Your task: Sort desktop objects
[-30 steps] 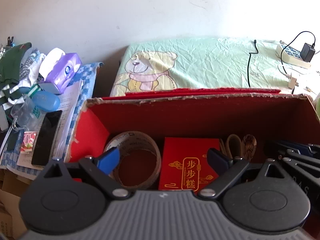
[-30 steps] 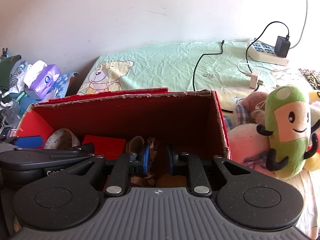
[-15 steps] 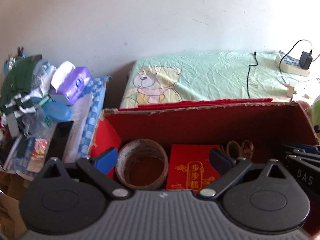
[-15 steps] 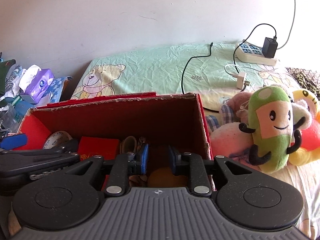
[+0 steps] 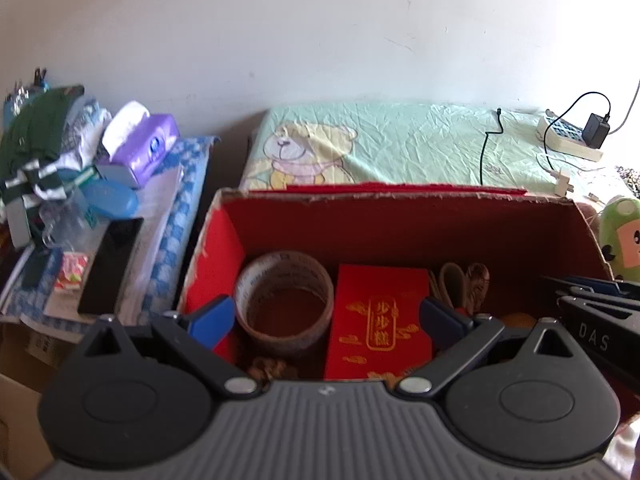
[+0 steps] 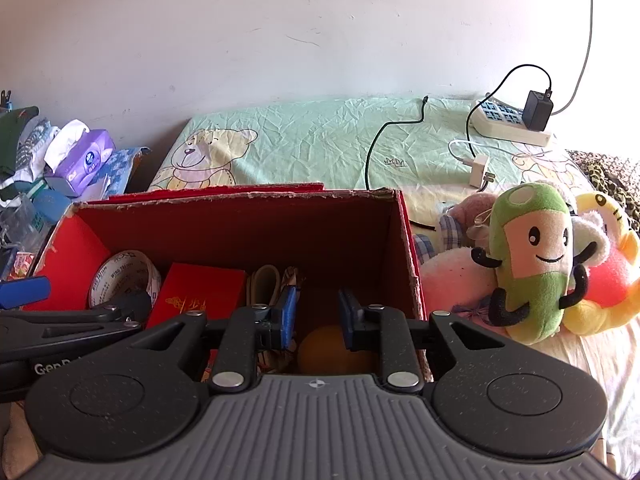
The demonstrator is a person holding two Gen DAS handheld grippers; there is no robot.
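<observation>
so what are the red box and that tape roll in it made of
The red box looks like corrugated cardboard with a matte red face: its torn top rim shows raw brown board. The tape roll seems to be glossy clear or brownish plastic packing tape wound on a core, probably cardboard, though the core itself is hard to tell.

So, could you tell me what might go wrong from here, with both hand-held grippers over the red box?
1. The left hand-held gripper and right hand-held gripper sit close side by side over the red box, so they may knock together.
2. The orange ball under the right one's open fingers could roll when touched.
3. The tape roll leans against the red packet; lifting either may shift the other.
</observation>
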